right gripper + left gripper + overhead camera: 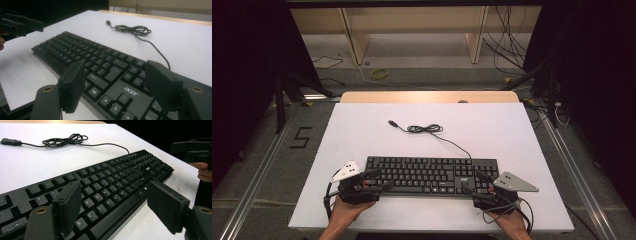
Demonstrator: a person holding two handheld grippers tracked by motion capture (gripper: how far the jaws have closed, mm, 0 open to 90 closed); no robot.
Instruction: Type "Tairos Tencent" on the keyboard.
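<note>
Black plastic, one keyboard (432, 175) lies across the near middle of the one white table (362, 130), its single cable (427, 129) coiled behind it. I hold two grippers. My left gripper (377, 181) hangs over the keyboard's left end, my right gripper (475, 181) over its right end. Both jaws stand wide, gripping nothing.

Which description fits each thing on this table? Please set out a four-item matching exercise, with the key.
Things:
1. keyboard
2. cable
3. left gripper
4. right gripper

Descriptions:
a. open, over the keyboard's left end
b. flat on the white table, near its front edge
c. open, over the arrow-key end
d. partly bundled behind the keyboard, plug lying free

Pairs: 1-b, 2-d, 3-a, 4-c
</note>
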